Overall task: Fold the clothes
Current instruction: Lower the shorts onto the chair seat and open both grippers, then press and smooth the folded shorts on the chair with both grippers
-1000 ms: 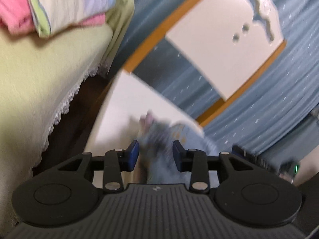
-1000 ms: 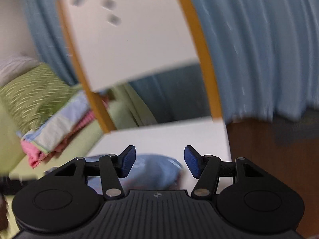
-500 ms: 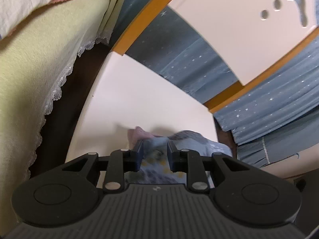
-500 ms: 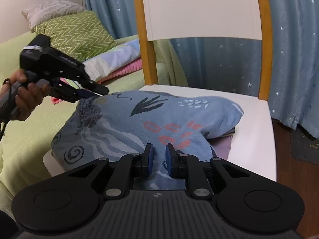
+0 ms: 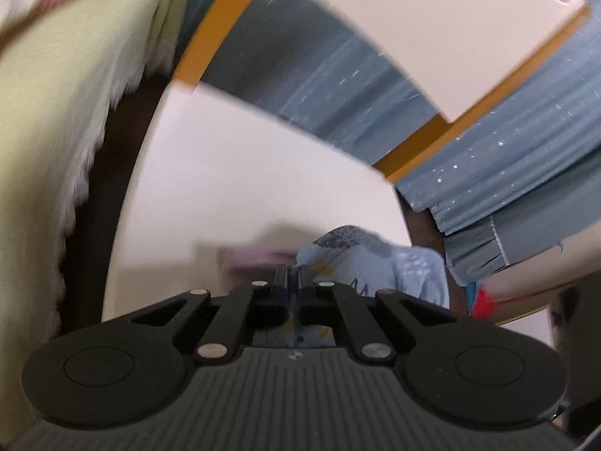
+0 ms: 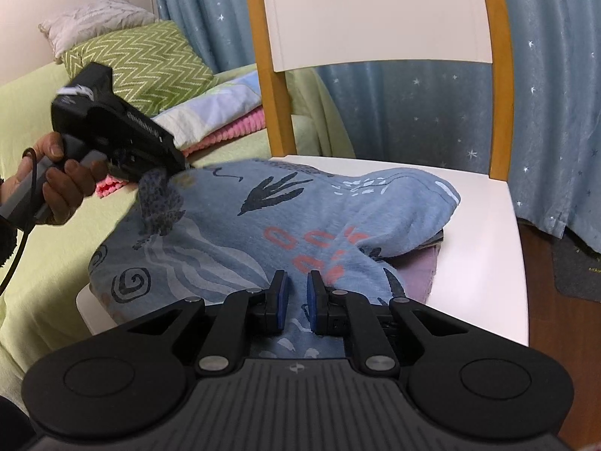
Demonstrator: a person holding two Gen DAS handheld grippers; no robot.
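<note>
At the left of the right wrist view, the left gripper (image 6: 176, 167) has lifted its pinched corner higher. The blue patterned shirt (image 6: 300, 218) stretches left to right across the white chair (image 6: 484, 233). The right gripper (image 6: 295, 295) still pinches its near edge.

Both wrist views low over chair (image 6: 484, 203)
</note>
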